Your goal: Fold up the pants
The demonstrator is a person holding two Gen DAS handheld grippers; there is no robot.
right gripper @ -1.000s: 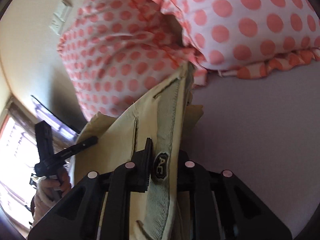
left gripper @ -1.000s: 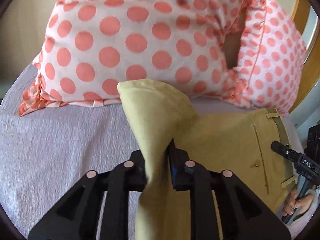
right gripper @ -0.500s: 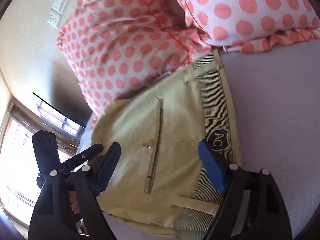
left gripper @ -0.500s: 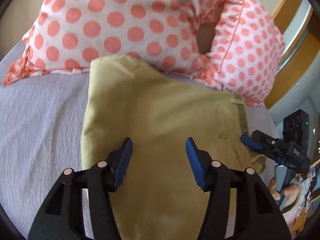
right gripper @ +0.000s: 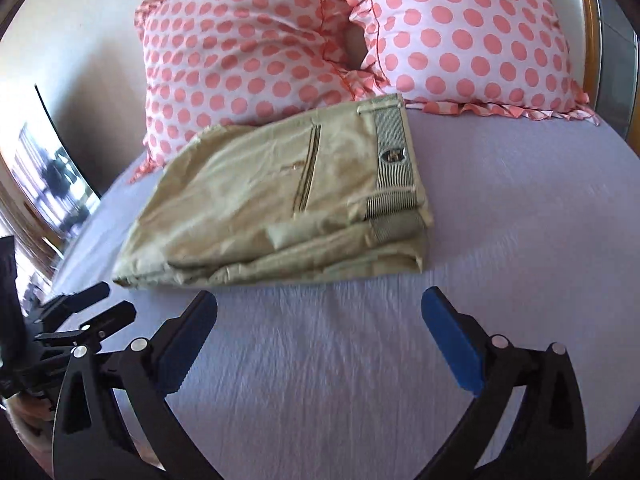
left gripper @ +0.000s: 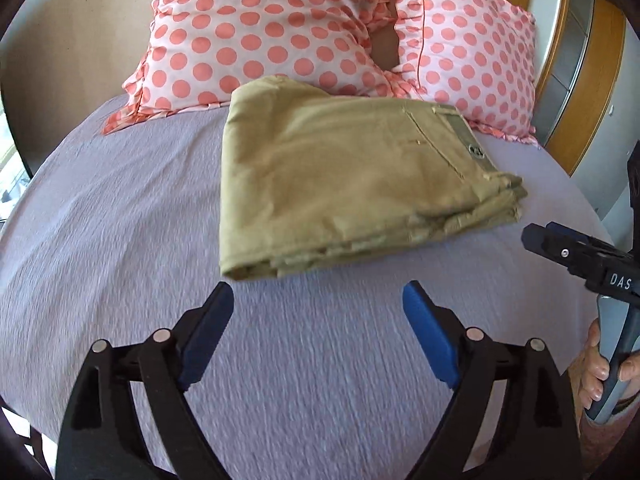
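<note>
We have let go and drawn both hand-held grippers, left (left gripper: 318,304) and right (right gripper: 320,308), back, jaws spread and empty; the folded khaki cotton pants (left gripper: 344,176) lie just ahead on the lilac bed (left gripper: 120,216), apparently finished.

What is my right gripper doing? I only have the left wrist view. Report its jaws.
Observer: The right gripper is open and empty, with its blue pads wide apart. It sits just short of the pants.
Operator: Check the near edge of the fold.
Observer: In the right wrist view the layers are stacked unevenly there. A small flap pokes out between them.
Operator: Describe the waistband.
Observer: The waistband shows a finely striped lining with a crest badge on it. It runs along the right end of the stack.
</note>
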